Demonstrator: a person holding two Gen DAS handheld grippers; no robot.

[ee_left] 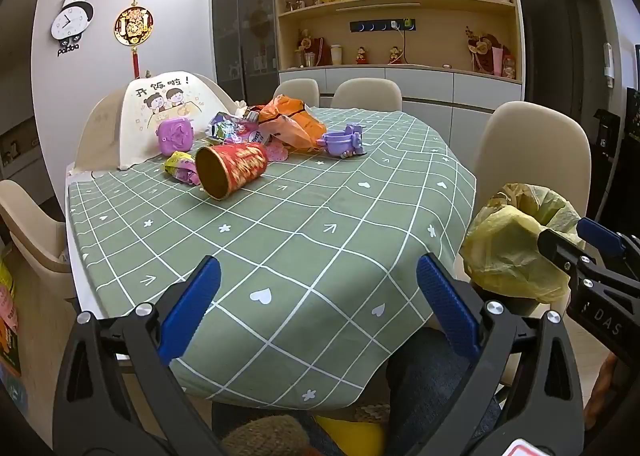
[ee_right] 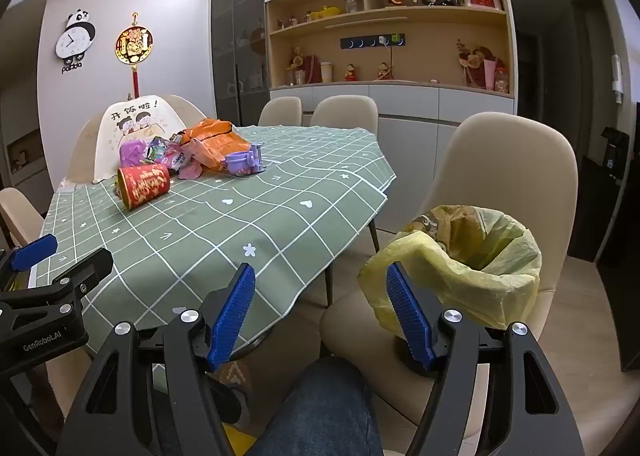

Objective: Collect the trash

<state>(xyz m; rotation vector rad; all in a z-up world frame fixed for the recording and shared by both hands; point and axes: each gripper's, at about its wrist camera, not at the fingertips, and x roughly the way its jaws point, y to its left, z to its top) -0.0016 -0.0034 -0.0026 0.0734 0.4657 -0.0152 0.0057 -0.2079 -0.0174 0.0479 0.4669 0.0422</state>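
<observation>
A red paper cup (ee_left: 232, 170) lies on its side on the green checked tablecloth (ee_left: 304, 240), also in the right wrist view (ee_right: 144, 186). Behind it lie a crumpled yellow-purple wrapper (ee_left: 182, 168), shiny snack wrappers (ee_left: 224, 128) and an orange bag (ee_left: 288, 122) (ee_right: 212, 146). A bin with a yellow liner (ee_right: 472, 260) (ee_left: 516, 244) stands on a beige chair at the right. My left gripper (ee_left: 318, 304) is open and empty over the table's near edge. My right gripper (ee_right: 320, 312) is open and empty, between table and bin.
A purple box (ee_left: 175, 135) and a purple toy (ee_left: 344, 140) sit by the trash. A chair with a cartoon cover (ee_left: 160, 112) stands at the far left. Beige chairs (ee_right: 504, 168) ring the table. My knee (ee_right: 320, 408) is below.
</observation>
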